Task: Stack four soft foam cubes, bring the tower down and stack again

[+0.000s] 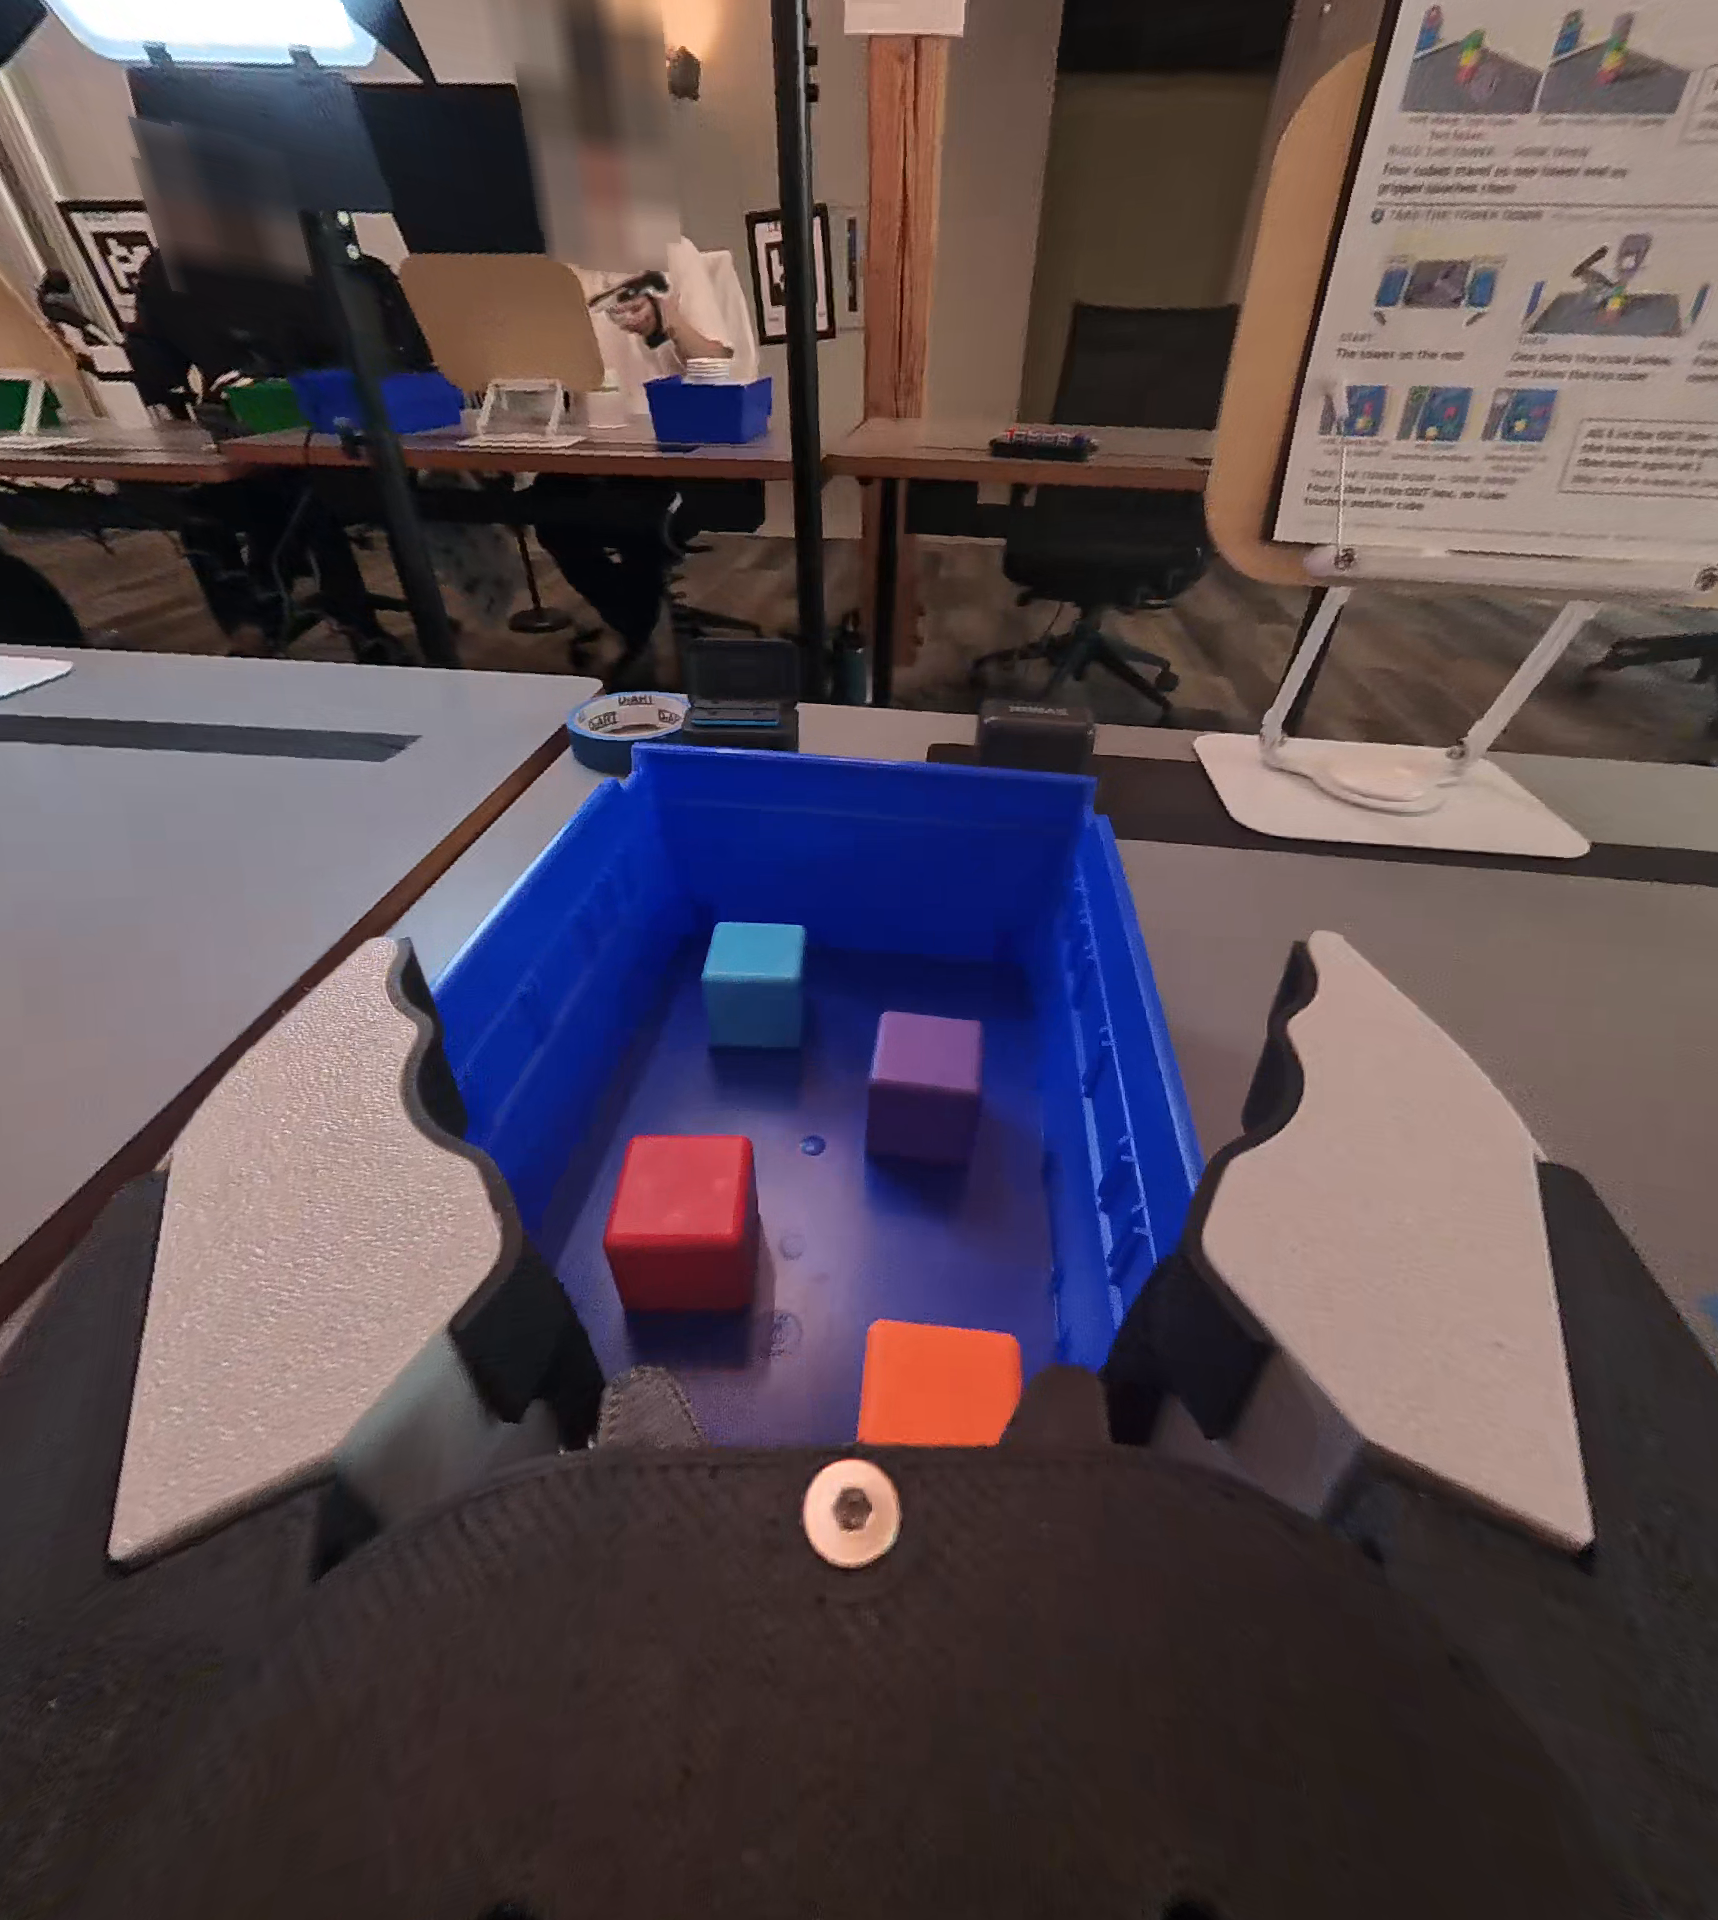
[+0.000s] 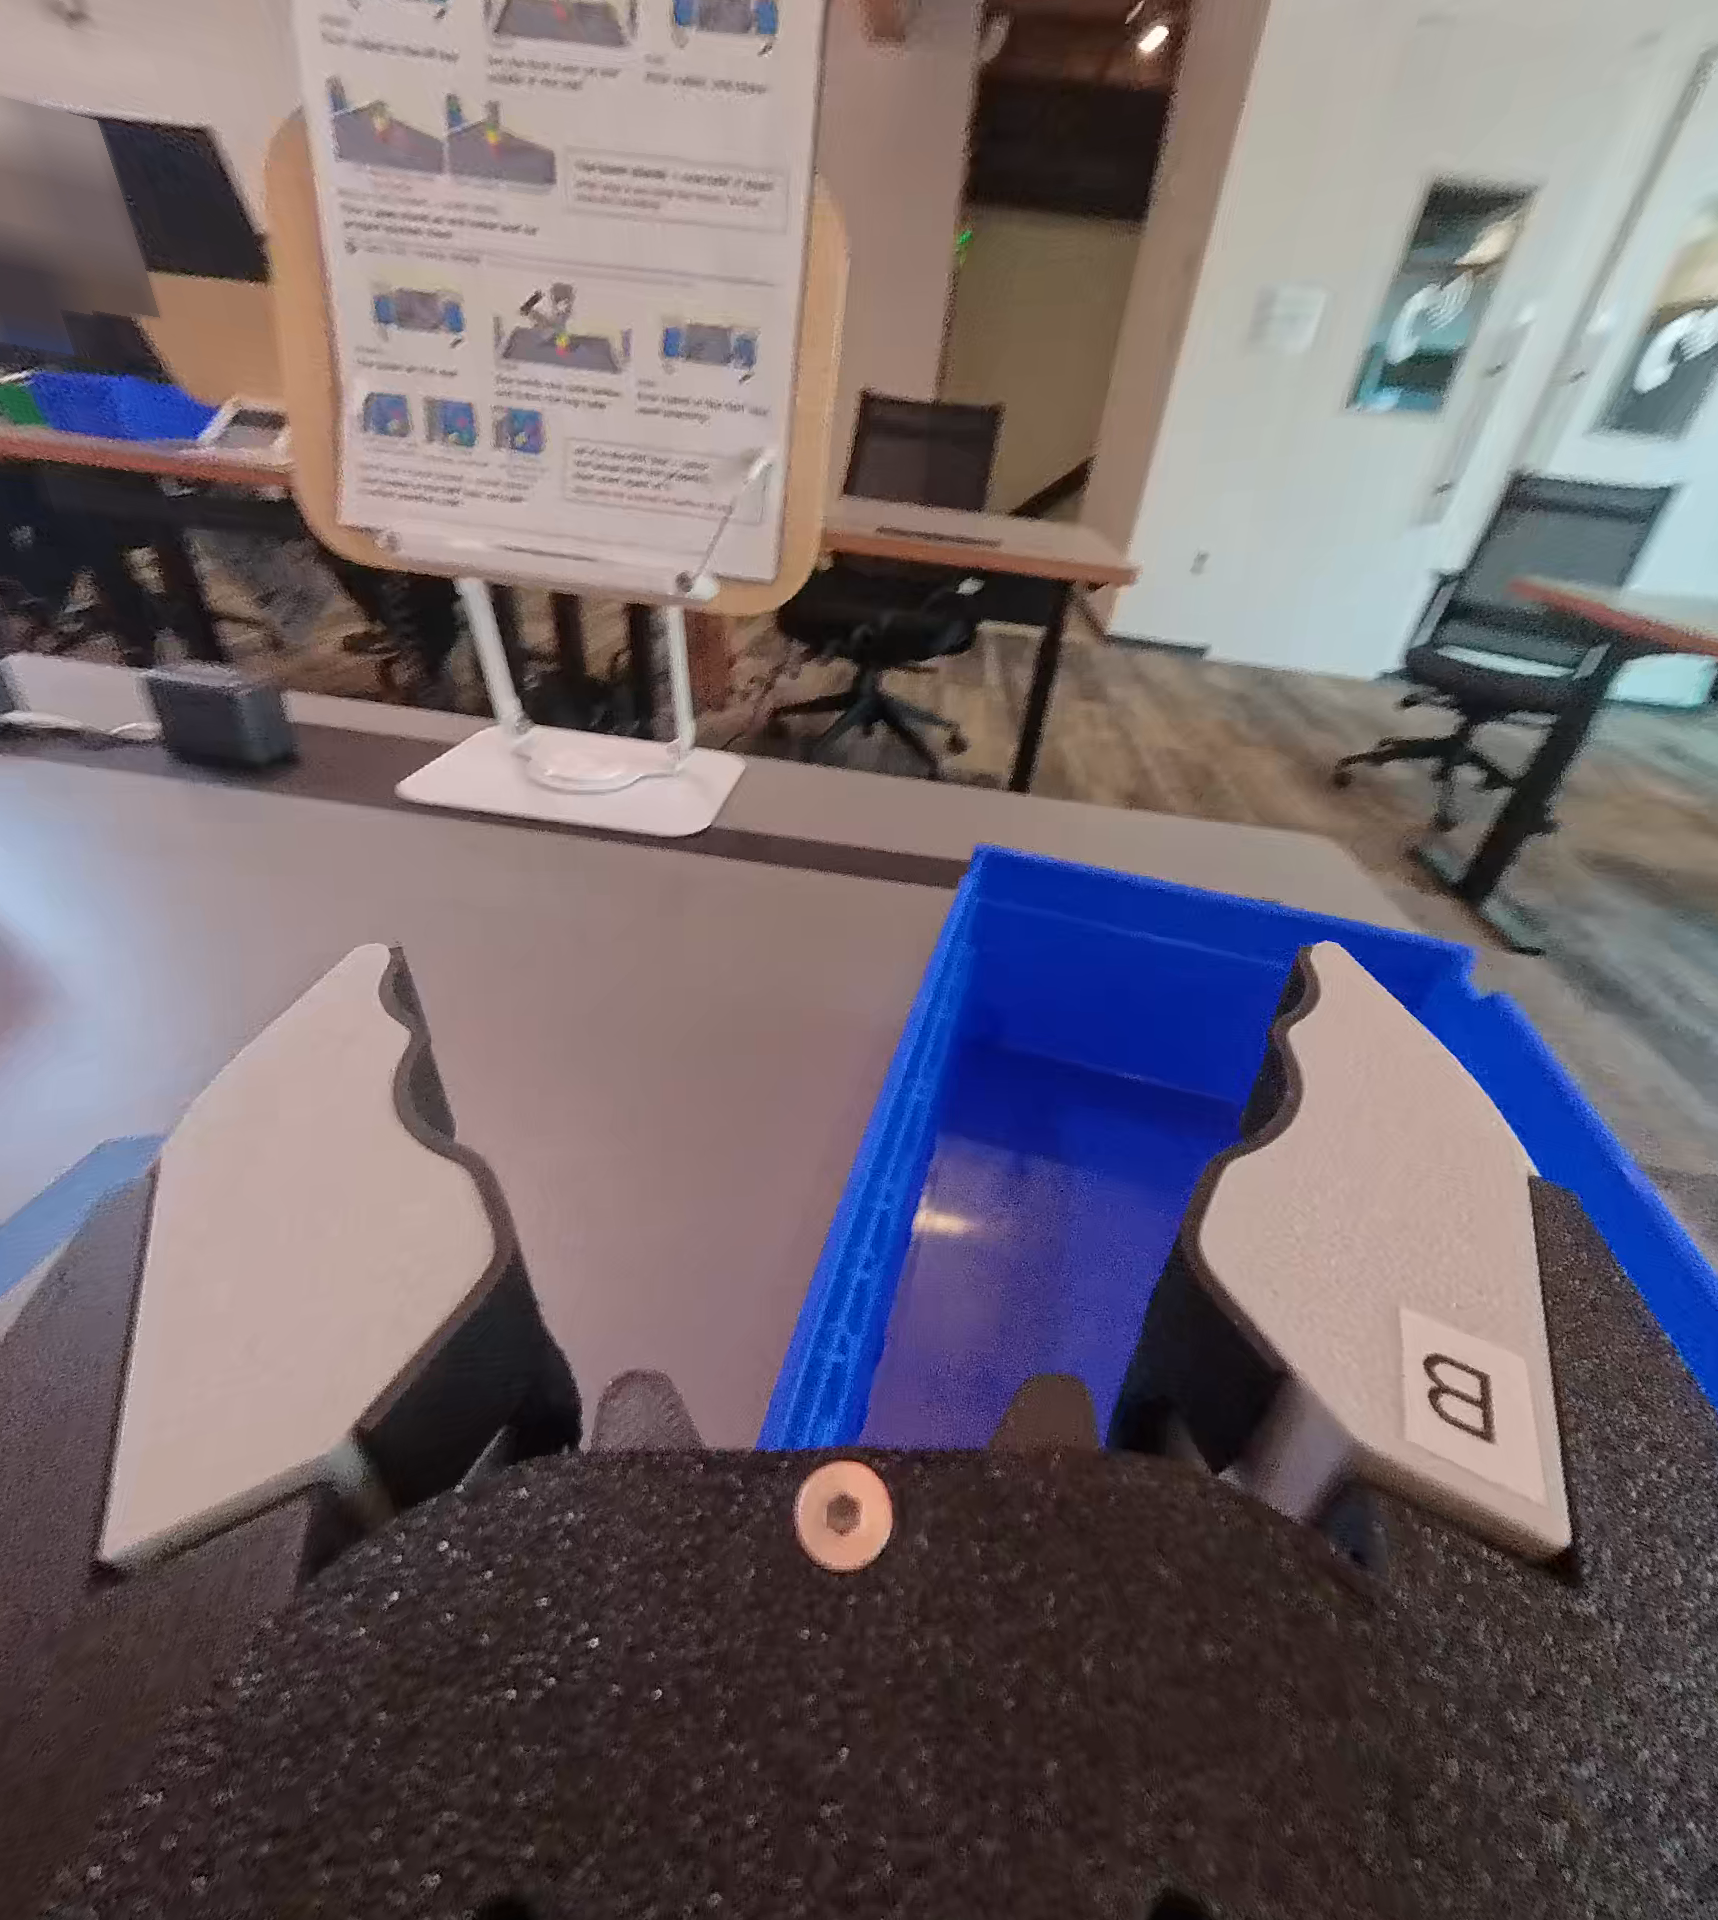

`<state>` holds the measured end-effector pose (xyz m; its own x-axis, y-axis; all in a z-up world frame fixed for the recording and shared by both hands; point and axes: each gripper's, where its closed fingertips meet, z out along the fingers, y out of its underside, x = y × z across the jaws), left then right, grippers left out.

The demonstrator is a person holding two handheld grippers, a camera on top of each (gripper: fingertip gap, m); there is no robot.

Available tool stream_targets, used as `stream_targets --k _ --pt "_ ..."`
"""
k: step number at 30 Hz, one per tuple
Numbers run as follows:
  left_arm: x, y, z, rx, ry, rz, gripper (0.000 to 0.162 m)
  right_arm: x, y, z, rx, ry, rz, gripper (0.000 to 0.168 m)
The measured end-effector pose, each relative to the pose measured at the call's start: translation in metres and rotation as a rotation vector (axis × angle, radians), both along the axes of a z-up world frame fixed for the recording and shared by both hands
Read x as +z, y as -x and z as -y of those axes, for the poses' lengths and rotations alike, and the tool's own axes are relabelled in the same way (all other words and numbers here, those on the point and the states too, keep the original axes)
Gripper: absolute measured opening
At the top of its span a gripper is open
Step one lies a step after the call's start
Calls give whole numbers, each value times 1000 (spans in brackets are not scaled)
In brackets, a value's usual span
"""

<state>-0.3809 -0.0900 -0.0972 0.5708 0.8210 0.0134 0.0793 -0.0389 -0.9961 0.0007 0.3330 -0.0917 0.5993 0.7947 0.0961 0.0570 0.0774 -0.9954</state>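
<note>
the left gripper (image 1: 850, 997) hung over the blue bin (image 1: 876, 821) on the grey table (image 1: 159, 935) with its jaws spread wide and nothing between them. four foam cubes sat apart on the bin floor, none stacked: a teal cube (image 1: 753, 985) at the far end, a purple cube (image 1: 924, 1086) to its right, a red cube (image 1: 680, 1222) nearer, and an orange cube (image 1: 938, 1384) nearest, partly hidden by the gripper body. the right gripper (image 2: 850, 1003) was likewise wide open and empty, straddling the left wall of a second, empty blue bin (image 2: 1042, 894). the first pick looked still ahead; it would likely go best descending straight over one cube, centring it, and closing gently so the foam did not deform.
</note>
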Motion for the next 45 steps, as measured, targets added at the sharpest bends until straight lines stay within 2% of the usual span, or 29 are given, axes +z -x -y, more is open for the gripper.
stream_targets --k 3,9,12,14,20,23,26,27,28,29,32,34,36,38,40,42,45 --pt "-18 1 2 -4 56 91 145 -4 -4 1 -46 0 -4 148" --pt "-43 20 4 -34 140 197 145 -16 1 9 -22 30 30 148" --pt "-69 41 16 4 287 314 145 -20 3 12 -10 35 43 148" --pt "-87 50 15 -32 372 399 145 -22 4 14 4 35 48 148" --pt "-141 61 18 -113 615 684 112 -24 3 15 17 37 49 148" --pt "-160 62 22 -113 685 768 110 -21 2 17 24 31 39 148" --pt "-171 64 26 -101 744 799 97 -17 1 17 25 19 33 148" --pt "-173 64 27 -106 763 804 90 -16 1 18 25 16 35 148" --pt "-175 64 26 -121 778 808 73 -16 1 18 27 12 36 148" --pt "-174 62 20 -159 753 810 57 -15 2 19 31 8 36 148" --pt "-157 72 13 -149 647 698 56 -15 7 25 66 1 46 148" --pt "-130 63 -9 -273 463 583 56 -17 14 34 116 0 68 148" --pt "-80 39 -41 -484 124 477 55 -18 24 47 184 -17 85 148" --pt "-18 -5 -63 -762 -261 435 55 -15 38 65 279 -58 92 147" --pt "32 -59 -74 -1044 -539 412 55 -7 57 94 413 -126 77 147" --pt "55 -107 -88 -1227 -654 420 55 5 77 132 587 -215 33 142" --pt "58 -176 -114 -1454 -687 542 57 31 98 194 849 -333 -120 109"
